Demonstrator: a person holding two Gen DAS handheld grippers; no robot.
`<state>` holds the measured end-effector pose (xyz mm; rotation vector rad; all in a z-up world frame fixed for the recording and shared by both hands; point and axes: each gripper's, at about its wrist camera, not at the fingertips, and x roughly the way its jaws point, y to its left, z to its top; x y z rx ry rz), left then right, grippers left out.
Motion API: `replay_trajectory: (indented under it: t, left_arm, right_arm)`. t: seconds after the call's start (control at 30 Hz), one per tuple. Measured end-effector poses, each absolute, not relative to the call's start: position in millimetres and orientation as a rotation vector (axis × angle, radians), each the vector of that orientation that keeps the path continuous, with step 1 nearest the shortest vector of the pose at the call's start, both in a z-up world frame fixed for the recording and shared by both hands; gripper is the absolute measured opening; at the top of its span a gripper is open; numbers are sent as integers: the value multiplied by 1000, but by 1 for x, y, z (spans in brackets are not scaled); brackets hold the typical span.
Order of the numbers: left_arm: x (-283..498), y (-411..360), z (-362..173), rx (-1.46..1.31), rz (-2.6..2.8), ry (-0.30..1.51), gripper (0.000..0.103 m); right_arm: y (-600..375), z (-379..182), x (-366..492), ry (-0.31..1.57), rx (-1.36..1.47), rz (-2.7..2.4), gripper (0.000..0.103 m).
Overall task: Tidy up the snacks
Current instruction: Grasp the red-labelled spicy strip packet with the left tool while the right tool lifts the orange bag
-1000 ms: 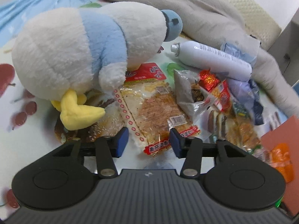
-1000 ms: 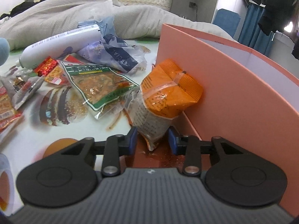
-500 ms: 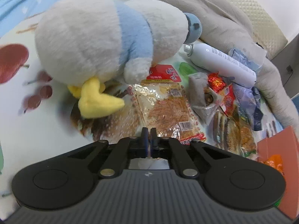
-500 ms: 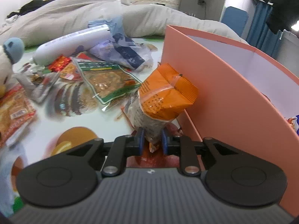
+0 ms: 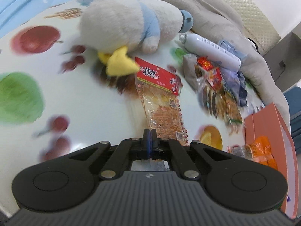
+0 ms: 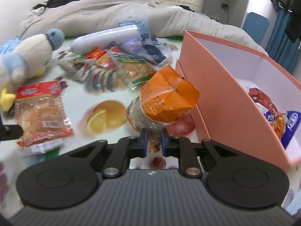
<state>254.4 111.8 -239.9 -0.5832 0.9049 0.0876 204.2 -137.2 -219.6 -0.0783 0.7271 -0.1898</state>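
The left gripper point(image 5: 150, 134) has its jaws pressed fully together on the near edge of the red-topped clear snack packet point(image 5: 161, 101), which hangs out from the jaws toward 12 o'clock, its red header farthest away and clear of the fruit-print sheet point(image 5: 79, 101). The yellow foot of the plush toy point(image 5: 131, 22) sits just beside that header at 11 o'clock. From 7 to 10 o'clock the sheet is open, with only printed fruit on it. At 1 to 2 o'clock lies the snack pile point(image 5: 216, 82), with the white spray can point(image 5: 208, 49) along its far side, against the grey duvet point(image 5: 188, 5).

The right gripper point(image 6: 152, 141) has just been closing its jaws, and they now pinch the crimped bottom end of the orange snack bag point(image 6: 167, 98); the jaws stand narrowly apart with the bag between them. The bag rises toward 12 o'clock, tilted right, and its upper corner looks to touch or nearly touch the near left wall of the pink box point(image 6: 222, 86) at 2 o'clock. The box is open-topped, with a purple and red snack packet point(image 6: 278, 118) lying inside at 3 o'clock. Left of the orange bag, from 9 to 11 o'clock, the sheet is open up to the red-topped packet held out at 9 o'clock.
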Motion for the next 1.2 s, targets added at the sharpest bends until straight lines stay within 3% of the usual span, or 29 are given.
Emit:
replay_trajectory:
  t: [0.6, 1.03, 1.13, 1.2]
  left_arm:
    - [109, 112, -212, -569, 49, 948, 0]
    - [100, 104, -201, -519, 67, 1049, 1]
    - [101, 98, -204, -480, 84, 1084, 6]
    - [101, 95, -206, -476, 83, 1100, 14]
  right_arm:
    - [-159, -191, 82, 751, -59, -20, 17]
    - [-190, -210, 64, 906, 129, 54, 20]
    - [-191, -213, 64, 914, 145, 40, 29]
    - [-194, -214, 63, 920, 130, 58, 46]
